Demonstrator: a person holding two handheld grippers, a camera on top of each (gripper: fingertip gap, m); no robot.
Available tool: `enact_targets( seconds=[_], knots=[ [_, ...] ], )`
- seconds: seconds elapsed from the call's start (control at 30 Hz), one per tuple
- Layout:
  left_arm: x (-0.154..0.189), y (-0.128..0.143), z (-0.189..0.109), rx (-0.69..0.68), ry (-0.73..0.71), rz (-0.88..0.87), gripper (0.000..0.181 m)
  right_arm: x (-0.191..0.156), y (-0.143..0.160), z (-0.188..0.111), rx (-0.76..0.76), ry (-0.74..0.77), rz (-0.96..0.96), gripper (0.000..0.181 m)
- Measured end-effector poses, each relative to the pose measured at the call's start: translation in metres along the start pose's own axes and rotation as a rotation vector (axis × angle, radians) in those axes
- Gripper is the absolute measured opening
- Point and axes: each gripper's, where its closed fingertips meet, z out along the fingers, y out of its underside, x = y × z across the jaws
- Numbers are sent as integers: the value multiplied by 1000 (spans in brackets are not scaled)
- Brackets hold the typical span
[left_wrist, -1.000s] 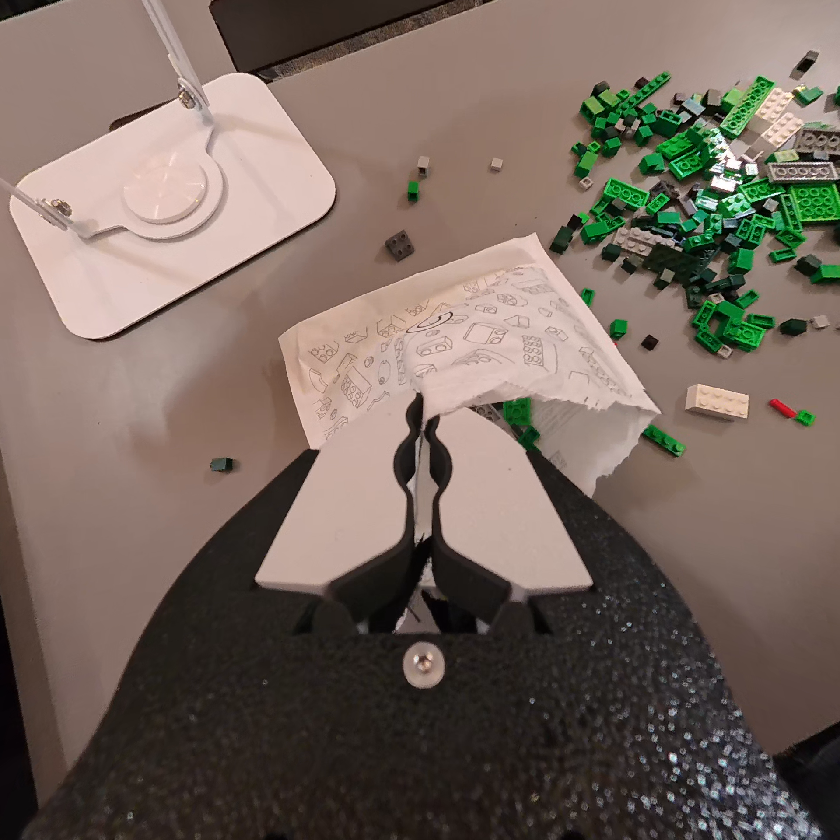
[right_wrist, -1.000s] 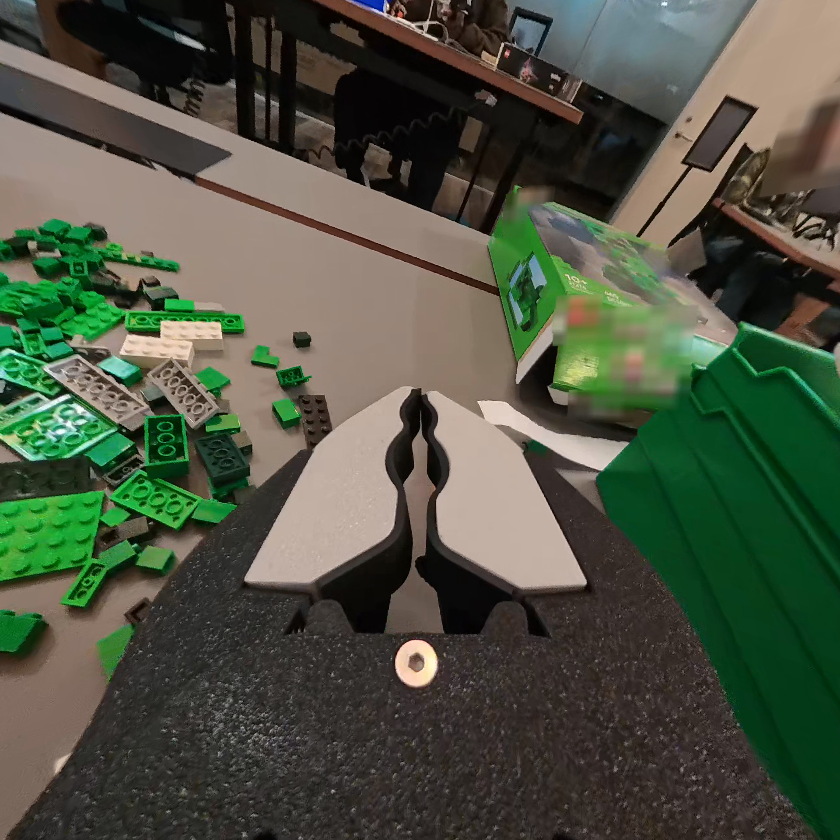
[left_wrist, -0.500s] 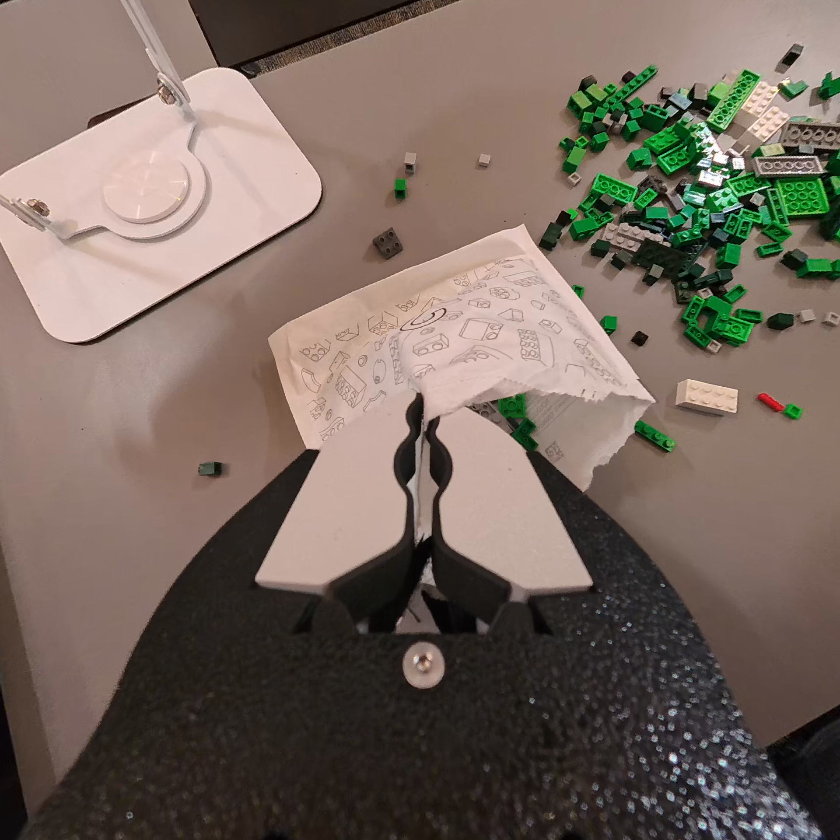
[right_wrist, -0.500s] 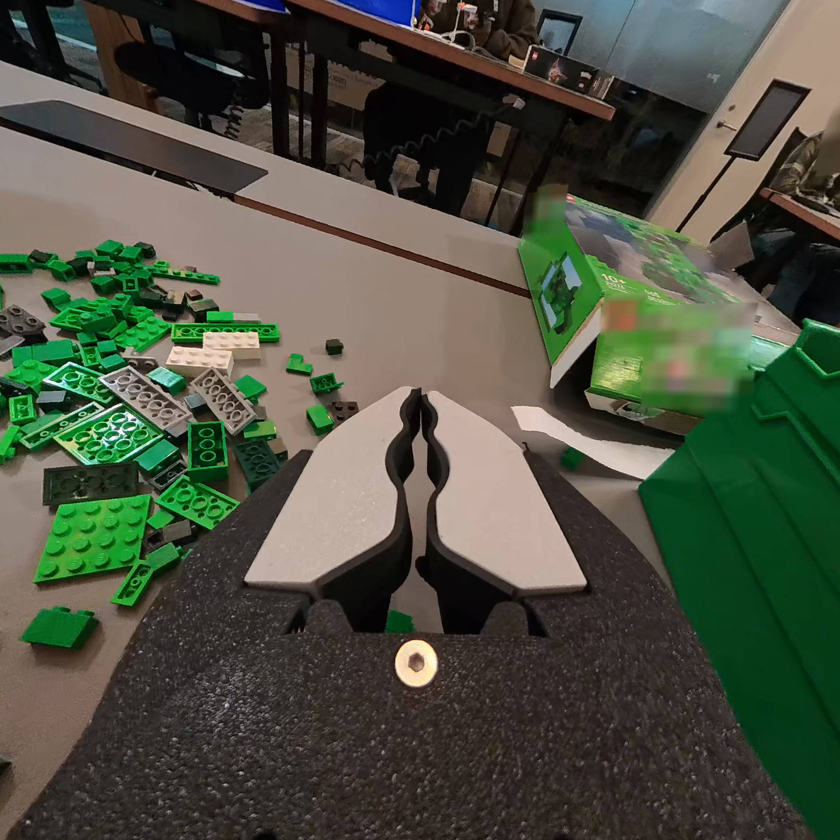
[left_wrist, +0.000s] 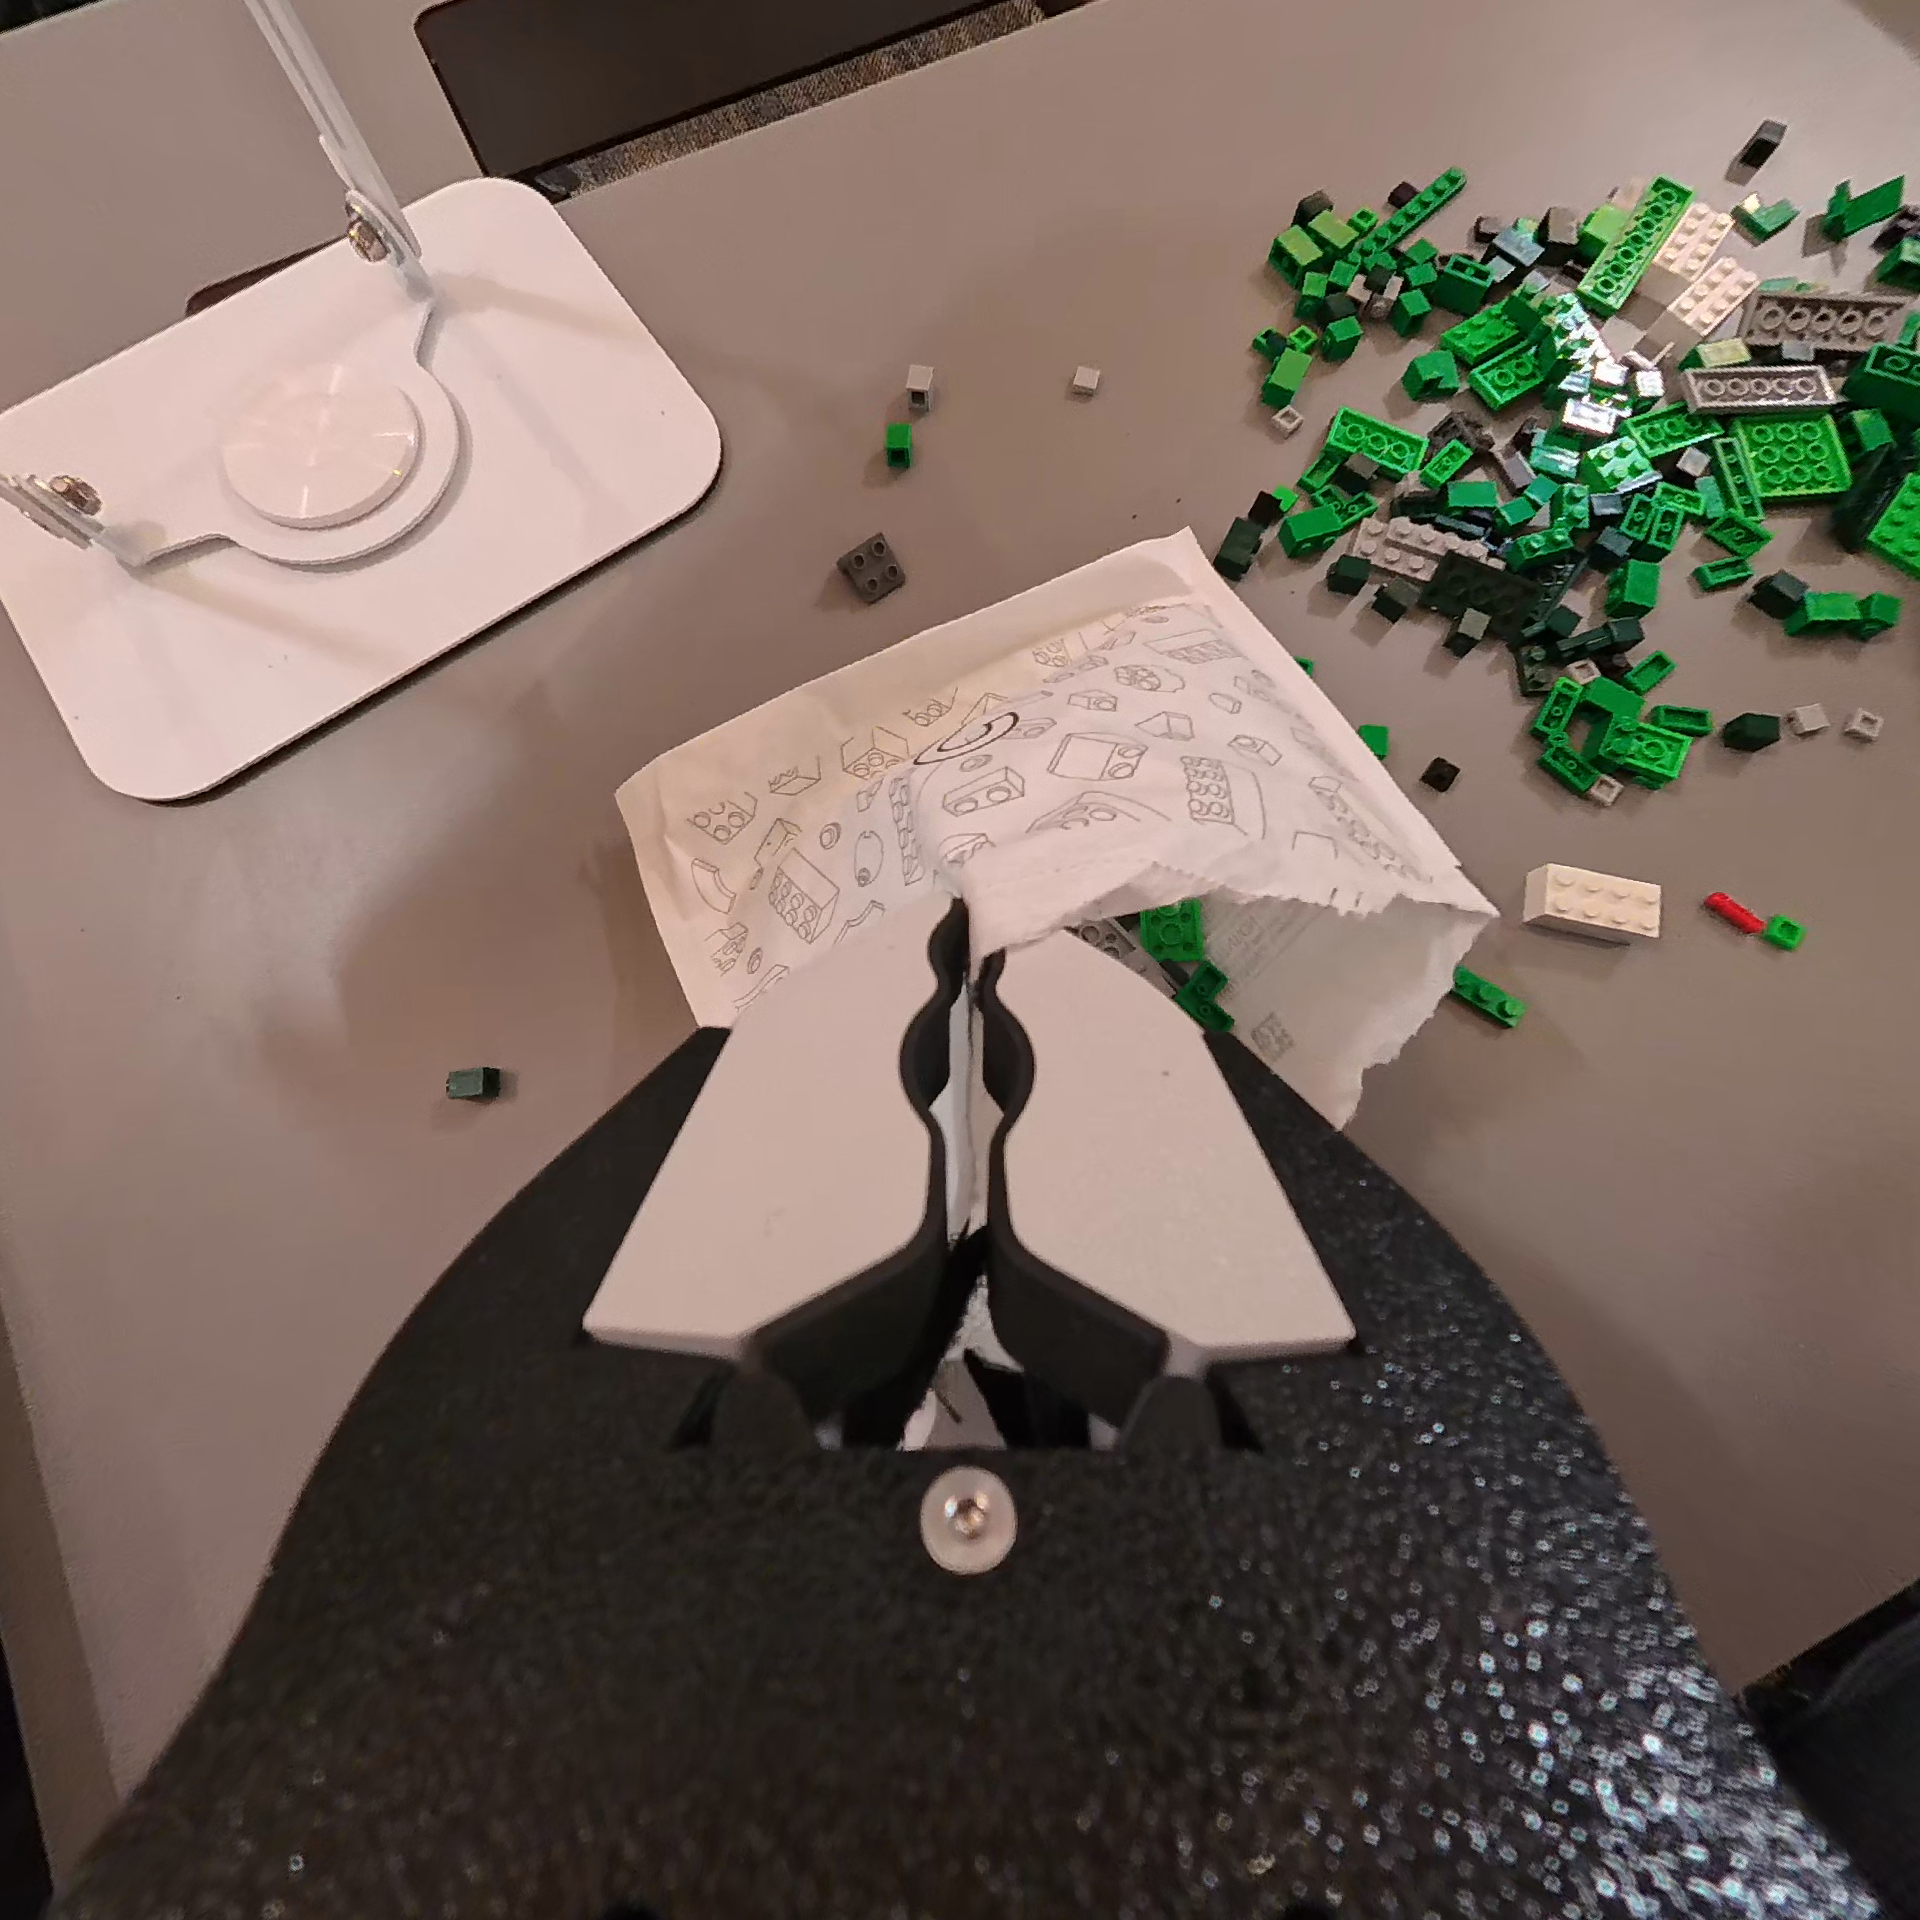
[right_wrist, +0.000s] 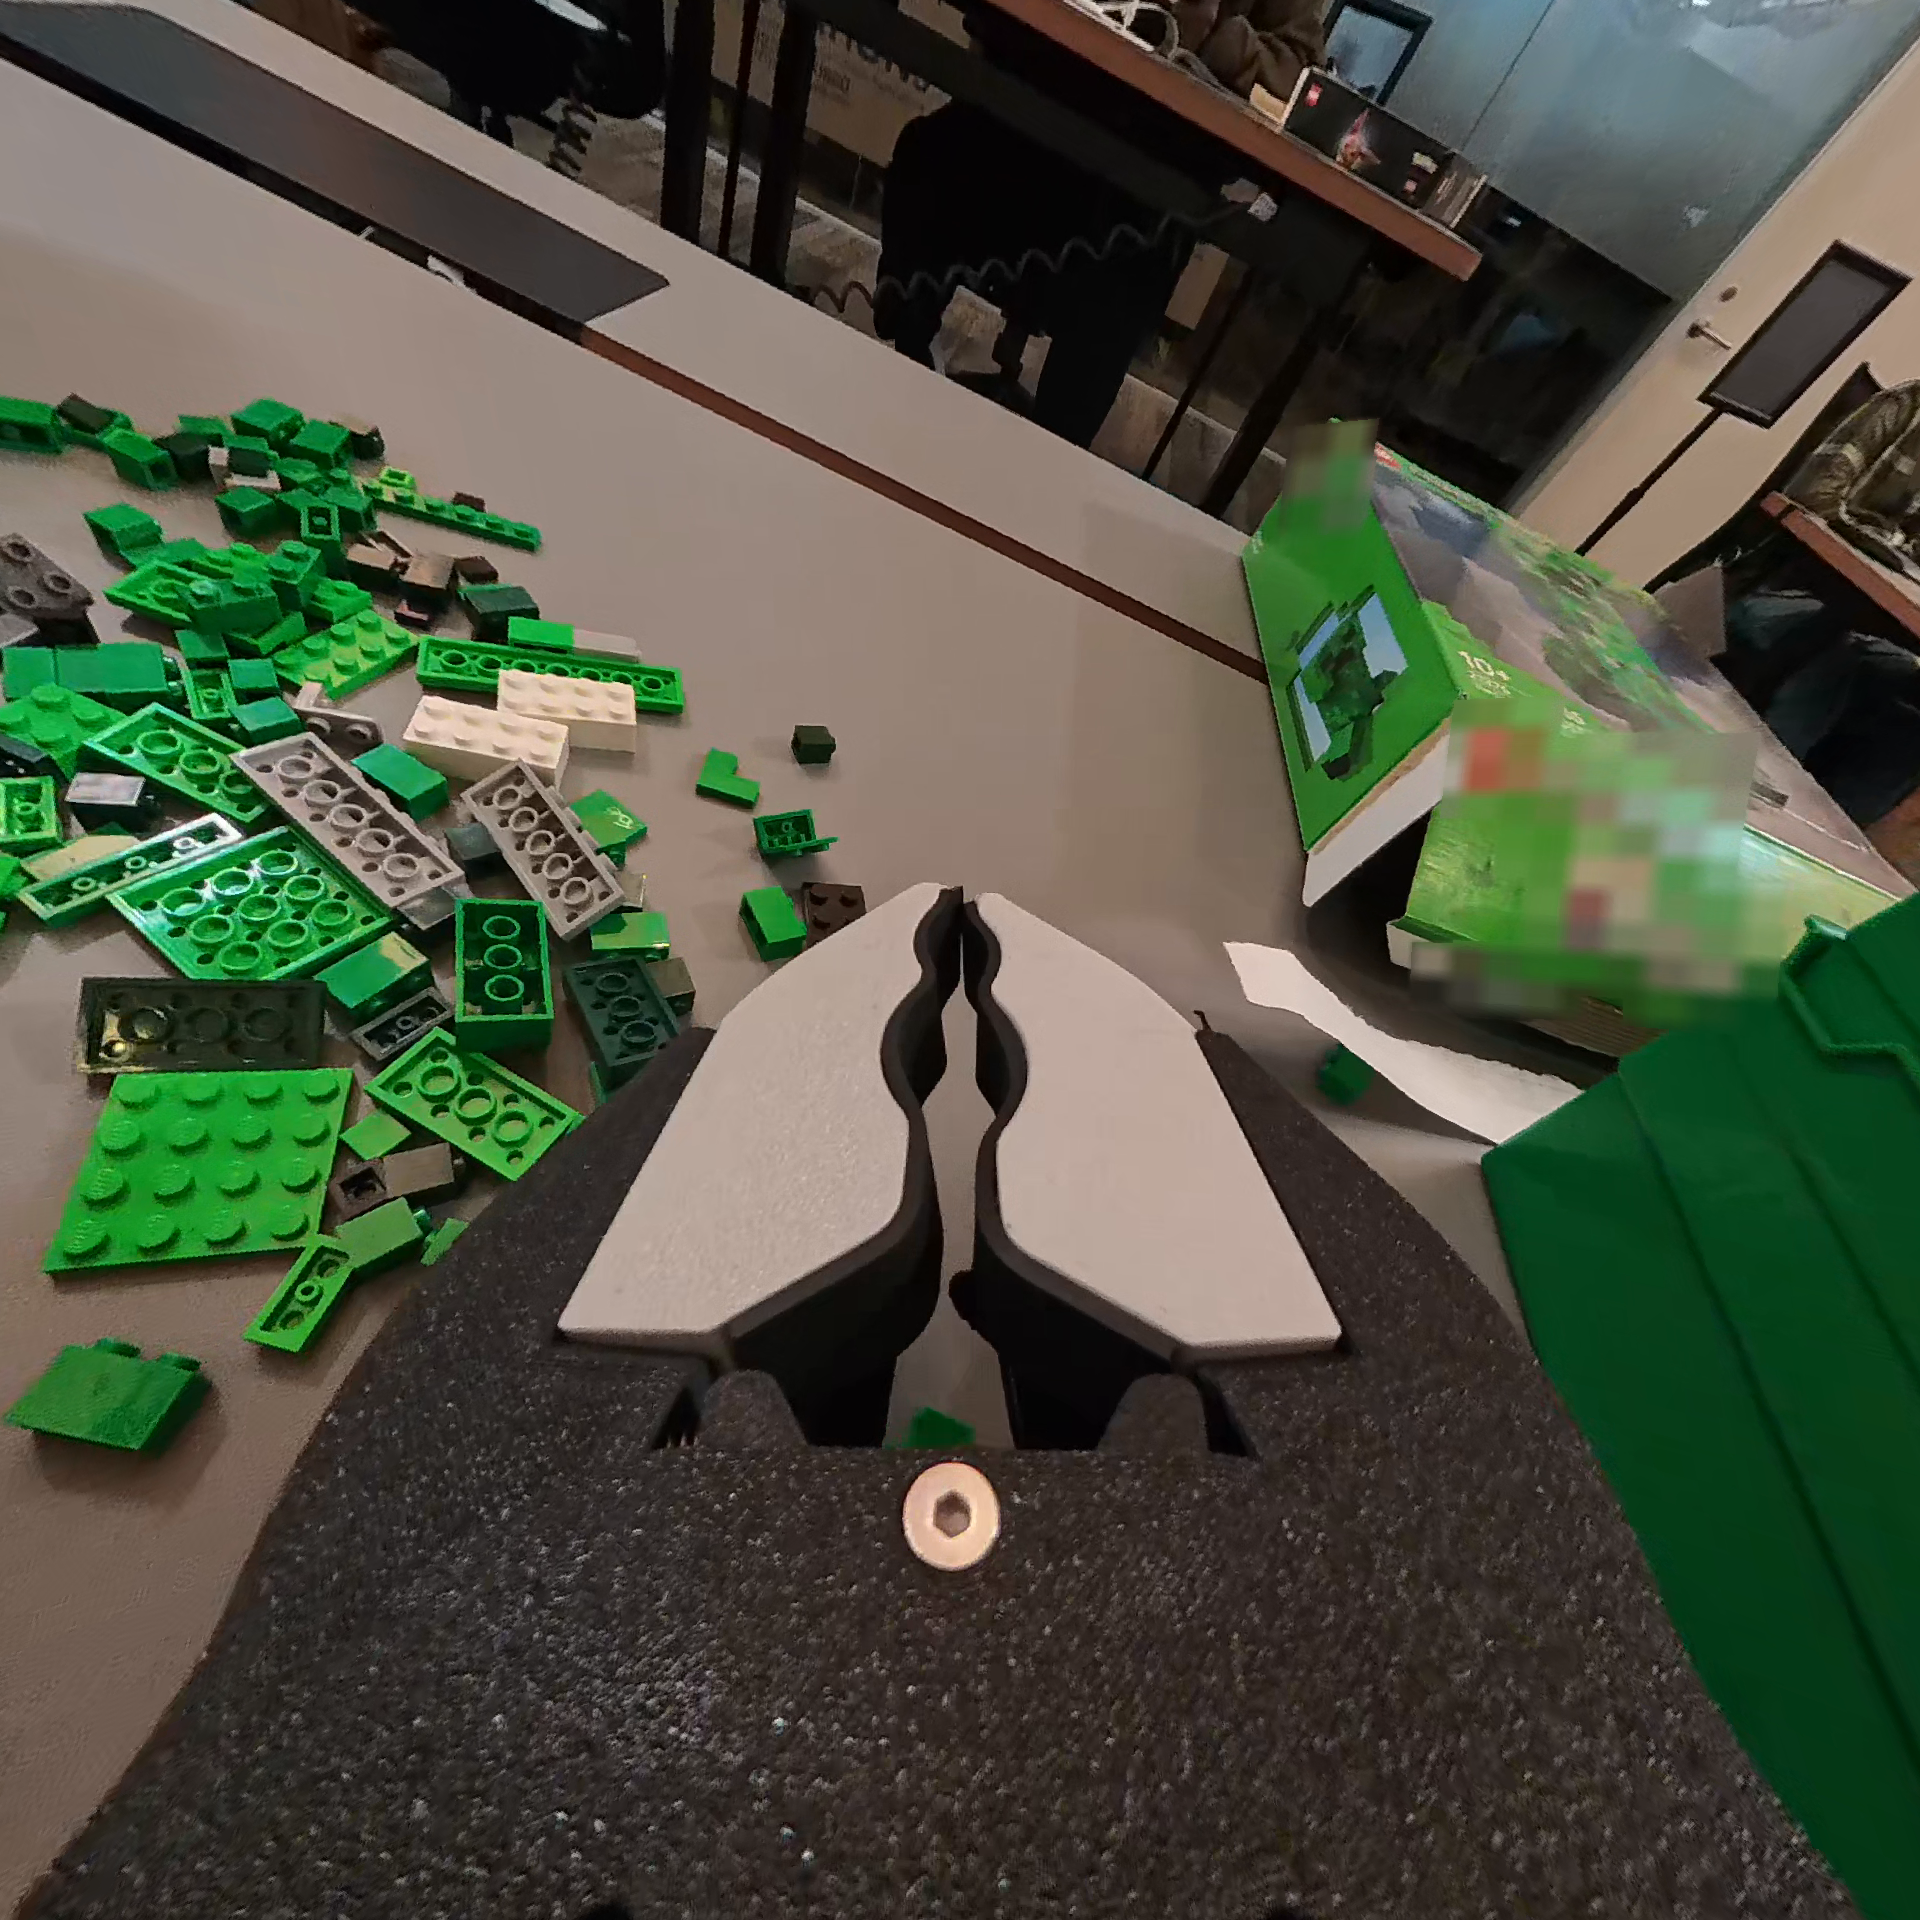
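My left gripper (left_wrist: 966, 920) is shut on the torn edge of a white paper bag (left_wrist: 1091, 769) printed with brick outlines. It holds that edge up off the grey table (left_wrist: 416, 935). The bag's mouth gapes to the right, and a few green bricks (left_wrist: 1179, 935) lie inside it. A pile of green, grey and white bricks (left_wrist: 1621, 436) is spread to the far right. My right gripper (right_wrist: 961, 899) is shut and empty, just above the table. The same brick pile (right_wrist: 312, 831) lies to its left.
A white stand base (left_wrist: 312, 468) with a metal arm sits at the far left. Single bricks lie scattered around the bag. In the right wrist view a green box (right_wrist: 1455, 707), a strip of white paper (right_wrist: 1382, 1049) and a dark green bin (right_wrist: 1745, 1299) stand to the right. The grippers' ends are close to 45 cm from one another.
The left view has shifted slightly over the bag and back; the grip on the bag is unchanged. The right gripper has drawn back from the box, staying shut.
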Motion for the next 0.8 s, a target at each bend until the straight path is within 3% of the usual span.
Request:
enact_targets(
  seconds=[0.8],
  knots=[
    [1, 0, 0, -5, 0, 6, 0, -11, 0, 2, -23, -6, -103, 0]
  ],
)
